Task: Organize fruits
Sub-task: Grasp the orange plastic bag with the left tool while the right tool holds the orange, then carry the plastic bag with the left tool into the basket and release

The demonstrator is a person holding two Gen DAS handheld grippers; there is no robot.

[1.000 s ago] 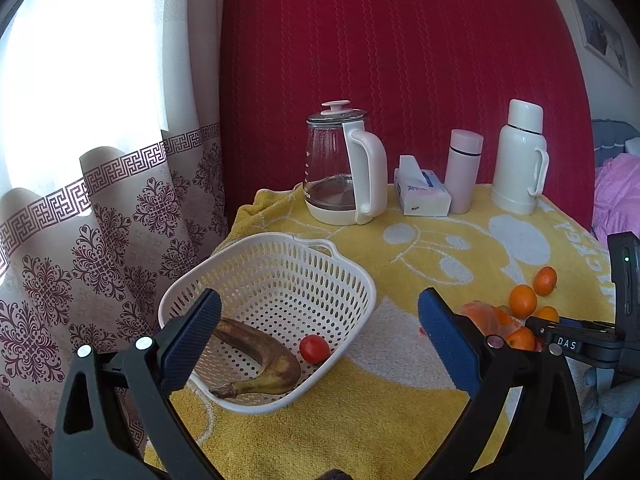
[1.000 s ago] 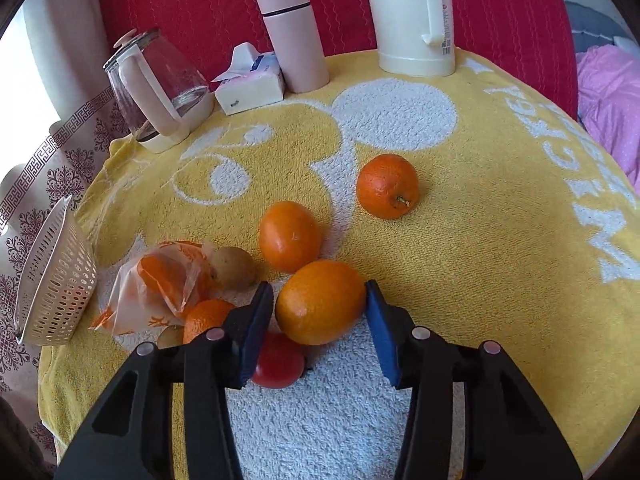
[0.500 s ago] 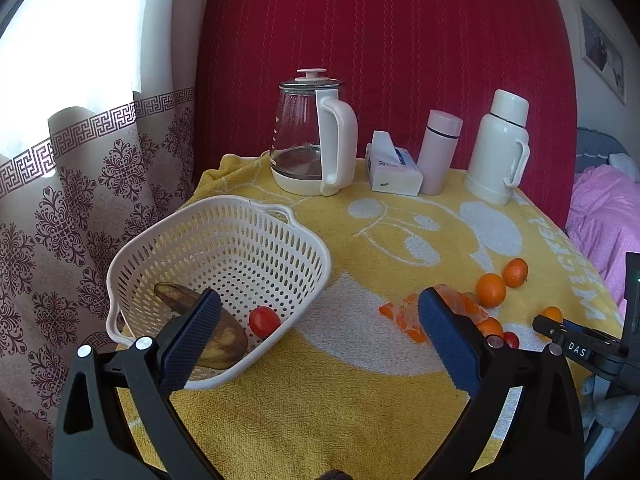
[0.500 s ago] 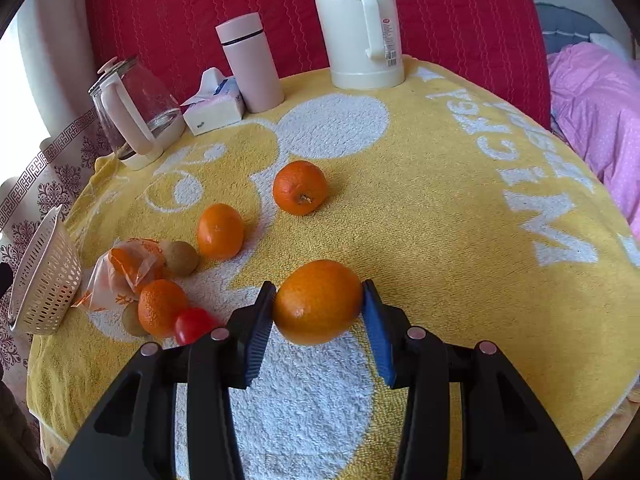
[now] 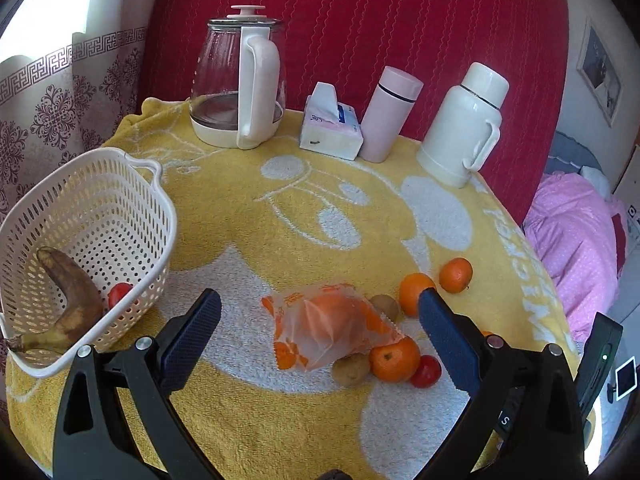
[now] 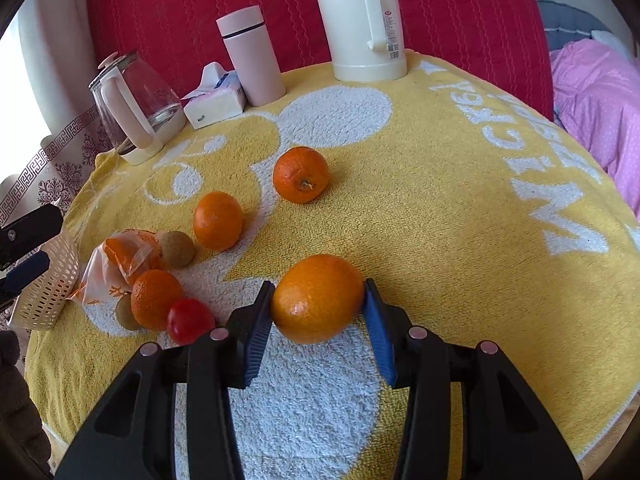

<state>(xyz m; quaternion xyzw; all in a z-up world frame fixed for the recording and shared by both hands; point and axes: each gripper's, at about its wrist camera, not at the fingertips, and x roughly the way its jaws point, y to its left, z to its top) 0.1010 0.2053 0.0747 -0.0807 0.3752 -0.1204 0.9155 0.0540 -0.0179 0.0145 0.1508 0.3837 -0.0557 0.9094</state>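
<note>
My right gripper (image 6: 318, 300) is shut on a large orange (image 6: 318, 298), held just above the yellow towel. To its left lie a red tomato (image 6: 188, 320), three more oranges (image 6: 218, 220), kiwis (image 6: 176, 243) and a plastic bag (image 6: 120, 256) with an orange inside. A white basket (image 5: 92, 216) at the left of the left wrist view holds a browned banana (image 5: 70, 292) and a tomato (image 5: 119, 293). Wide open and holding nothing, my left gripper (image 5: 320, 334) hovers over the bag (image 5: 328, 328) and the loose fruit (image 5: 394, 358).
Along the back of the round table stand a glass kettle (image 5: 240, 80), a tissue box (image 5: 330, 128), a pink flask (image 5: 390, 114) and a white thermos (image 5: 464, 124). A red cloth hangs behind them. A pink bed (image 5: 576, 248) lies to the right, a patterned curtain to the left.
My right gripper has lifted the large orange off the towel and drawn it back from the other fruit. My left gripper has swung right, from over the basket toward the bag and loose fruit.
</note>
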